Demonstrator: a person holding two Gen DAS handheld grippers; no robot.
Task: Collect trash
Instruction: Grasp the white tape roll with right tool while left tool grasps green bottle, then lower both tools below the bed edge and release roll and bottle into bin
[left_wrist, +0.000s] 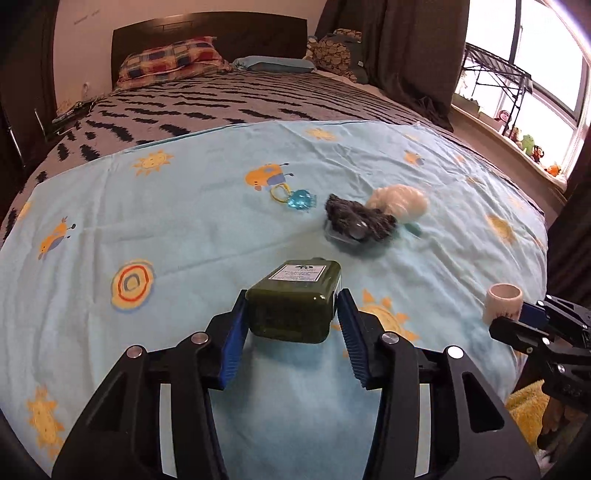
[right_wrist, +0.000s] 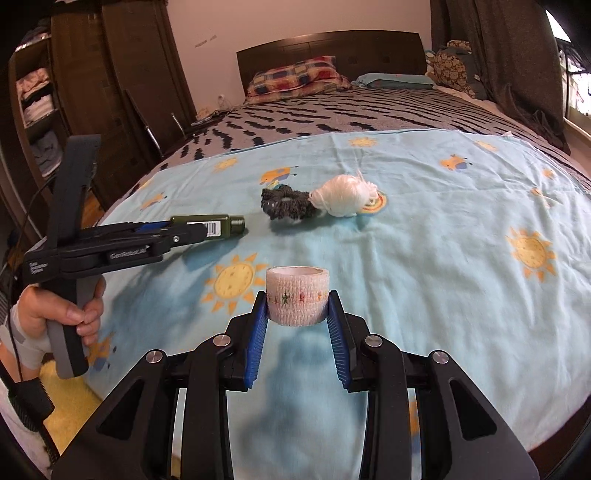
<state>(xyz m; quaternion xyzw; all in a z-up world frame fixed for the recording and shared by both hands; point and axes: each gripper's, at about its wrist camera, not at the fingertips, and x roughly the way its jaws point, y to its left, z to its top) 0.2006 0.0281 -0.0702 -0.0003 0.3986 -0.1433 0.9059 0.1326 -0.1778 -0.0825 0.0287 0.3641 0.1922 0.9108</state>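
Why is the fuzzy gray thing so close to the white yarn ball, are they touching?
Touching. The right wrist view shows the gray scrunchie pressed against the white yarn ball, no gap.

The left gripper (left_wrist: 291, 295) is clamping a dark green bottle (left_wrist: 295, 299) over the blue sheet (left_wrist: 184, 229); the right gripper (left_wrist: 517, 314) is holding a white tape roll (left_wrist: 503, 297).
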